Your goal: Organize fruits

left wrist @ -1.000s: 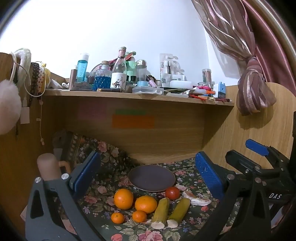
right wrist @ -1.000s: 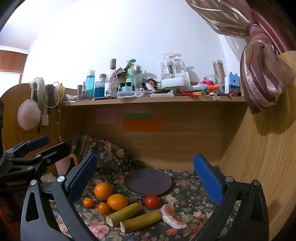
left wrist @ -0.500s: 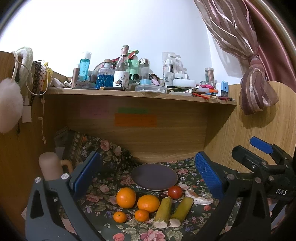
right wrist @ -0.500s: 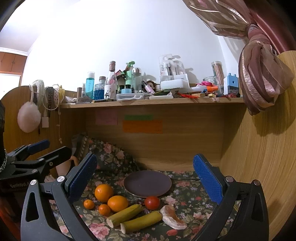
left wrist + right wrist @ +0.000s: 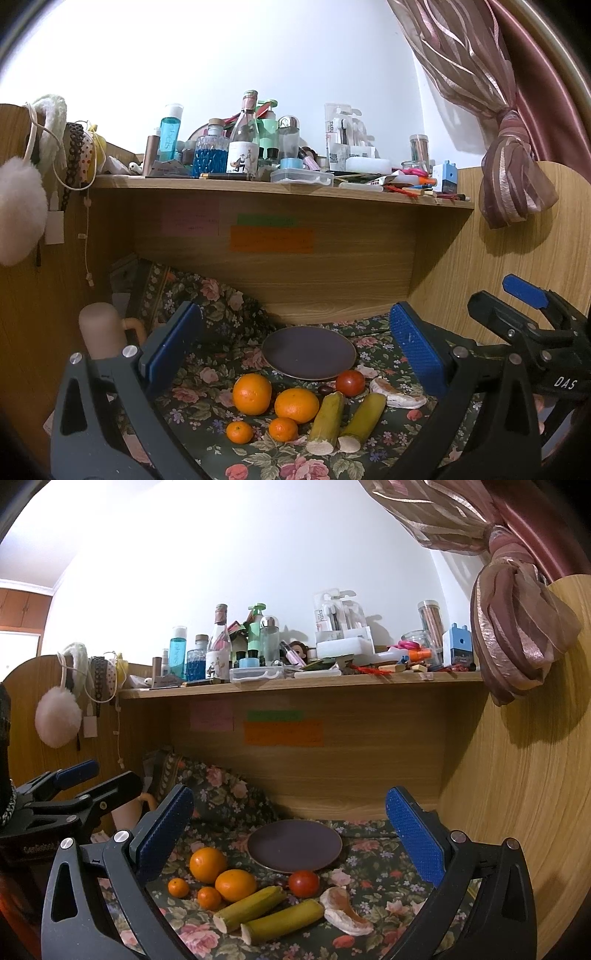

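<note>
On the floral cloth lie two large oranges (image 5: 252, 393) (image 5: 296, 405), two small tangerines (image 5: 239, 432) (image 5: 283, 429), two yellow-green cut stalks (image 5: 327, 417) (image 5: 362, 415), a red tomato (image 5: 349, 383) and a pale shell-like piece (image 5: 397, 393). An empty dark round plate (image 5: 308, 352) sits behind them. The same group shows in the right wrist view: oranges (image 5: 207, 864), tomato (image 5: 303, 883), plate (image 5: 294, 844). My left gripper (image 5: 295, 343) is open and empty, above and in front of the fruit. My right gripper (image 5: 290, 821) is open and empty too.
A wooden shelf (image 5: 280, 188) crowded with bottles and clutter overhangs the back. Wooden walls close in left and right (image 5: 517, 794). A pale mug (image 5: 101, 332) stands at the left. A tied curtain (image 5: 513, 184) hangs at the right.
Both grippers have drifted slightly back and upward; the fruit sits a little lower in view. Nothing on the cloth has moved and both stay open.
</note>
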